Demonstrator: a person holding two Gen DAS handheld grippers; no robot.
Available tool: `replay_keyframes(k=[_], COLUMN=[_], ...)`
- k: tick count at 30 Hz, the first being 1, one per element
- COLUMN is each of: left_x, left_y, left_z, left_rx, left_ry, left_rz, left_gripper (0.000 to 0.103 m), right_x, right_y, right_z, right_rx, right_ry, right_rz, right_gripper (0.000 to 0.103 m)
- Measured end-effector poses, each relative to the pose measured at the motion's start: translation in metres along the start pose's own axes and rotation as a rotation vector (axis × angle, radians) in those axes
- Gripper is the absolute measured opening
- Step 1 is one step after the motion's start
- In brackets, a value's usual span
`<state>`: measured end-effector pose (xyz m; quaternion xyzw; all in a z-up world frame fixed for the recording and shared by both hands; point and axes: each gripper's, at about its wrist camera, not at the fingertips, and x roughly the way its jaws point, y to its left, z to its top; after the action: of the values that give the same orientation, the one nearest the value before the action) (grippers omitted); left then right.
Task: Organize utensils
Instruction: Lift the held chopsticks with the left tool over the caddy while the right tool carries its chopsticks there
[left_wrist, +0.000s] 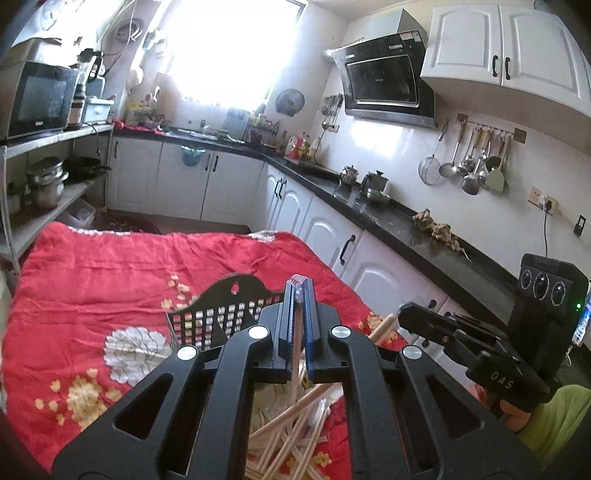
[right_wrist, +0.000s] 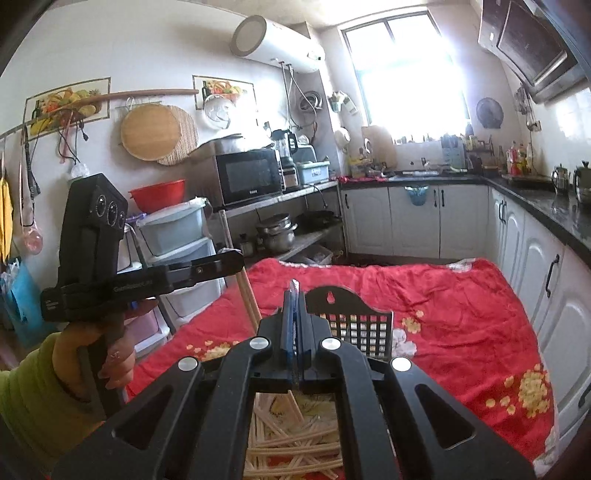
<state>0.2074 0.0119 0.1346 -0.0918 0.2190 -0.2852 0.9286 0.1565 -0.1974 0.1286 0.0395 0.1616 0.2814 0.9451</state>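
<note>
A: Left wrist view?
B: Black slotted holder (left_wrist: 207, 314) on red cloth (left_wrist: 92, 280), contents unseen. Left gripper (left_wrist: 298, 291) clamps one chopstick (left_wrist: 295, 354) lengthwise between its fingers; loose chopsticks (left_wrist: 291, 435) crisscross below.

A: Right wrist view?
B: Right gripper (right_wrist: 293, 295) closed on a thin stick, upright. Holder (right_wrist: 354, 325) just beyond it.

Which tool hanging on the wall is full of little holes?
The round wire strainer, farthest left on the hanging rail. The others beside it are solid ladles and spatulas.
</note>
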Motion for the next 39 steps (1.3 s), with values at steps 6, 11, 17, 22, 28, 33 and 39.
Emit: replay_keyframes(k=[6, 11, 17, 22, 28, 33, 39], left_x=[-0.005, -0.007, -0.006, 0.003, 0.002, -0.001, 0.002], left_y=[-0.002, -0.001, 0.004, 0.01, 0.018, 0.031, 0.041], left_z=[0.024, 0.05, 0.079, 0.091, 0.094, 0.09, 0.081], left_rx=[0.01, 0.012, 0.002, -0.009, 0.008, -0.001, -0.003], left_ry=[-0.047, -0.092, -0.139, -0.155, -0.181, -0.177, -0.163], left_rz=[0.015, 0.038, 0.068, 0.1, 0.168, 0.194, 0.222], left_gripper=[0.002, 0.002, 0.002, 0.002, 0.002, 0.002, 0.002], right_x=[-0.006, -0.008, 0.003, 0.013, 0.024, 0.036, 0.049], right_y=[0.001, 0.0, -0.009, -0.015, -0.023, -0.028, -0.032], right_z=[0.028, 0.06, 0.087, 0.101, 0.104, 0.099, 0.087], right_rx=[-0.003, -0.04, -0.042, -0.039, -0.028, -0.015, -0.004], right_ry=[-0.046, -0.098, -0.117, -0.126, -0.113, -0.091, -0.07], right_rz=[0.021, 0.006, -0.014, -0.03, -0.037, -0.049, -0.06], right_gripper=[0.002, 0.002, 0.002, 0.002, 0.002, 0.002, 0.002])
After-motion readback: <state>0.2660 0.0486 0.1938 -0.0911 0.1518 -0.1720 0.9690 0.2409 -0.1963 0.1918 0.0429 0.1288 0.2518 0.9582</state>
